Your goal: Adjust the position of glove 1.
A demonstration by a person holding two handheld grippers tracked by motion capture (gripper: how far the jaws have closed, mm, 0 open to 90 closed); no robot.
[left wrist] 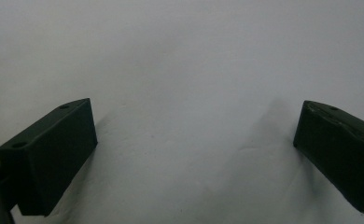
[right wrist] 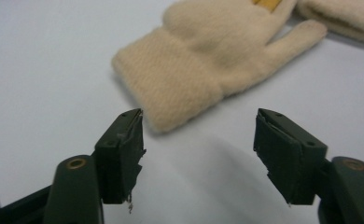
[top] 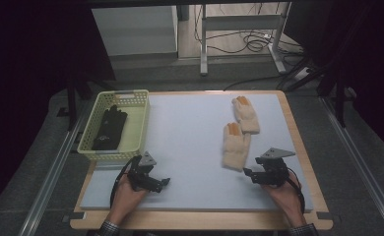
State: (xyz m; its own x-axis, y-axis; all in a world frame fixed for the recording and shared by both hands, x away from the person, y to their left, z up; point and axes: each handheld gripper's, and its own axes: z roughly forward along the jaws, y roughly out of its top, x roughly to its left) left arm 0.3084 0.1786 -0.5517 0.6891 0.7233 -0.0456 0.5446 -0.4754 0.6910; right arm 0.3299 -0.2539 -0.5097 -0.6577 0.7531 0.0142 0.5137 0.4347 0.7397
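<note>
Now, from the high view: right tool (top: 249, 173) sits just off the near cream glove's (top: 236, 145) cuff at the desk's (top: 190, 142) right side, the other cream glove (top: 246, 114) beyond it, seemingly lined up for a pickup. Left tool (top: 163, 183) idles by the yellow basket (top: 140, 115). Left gripper view: jaws spread over bare desk. Right gripper view: jaws apart, nothing pinched, the cuff (right wrist: 171, 81) just ahead, its knit weave plain here.

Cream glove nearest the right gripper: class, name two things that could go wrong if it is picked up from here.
1. The right gripper stands open just short of the near cream glove's cuff, with nothing between its fingers; closing now would likely catch air or only a pinch of knit.
2. The far cream glove lies very close, so dragging one may shift the other.
</note>
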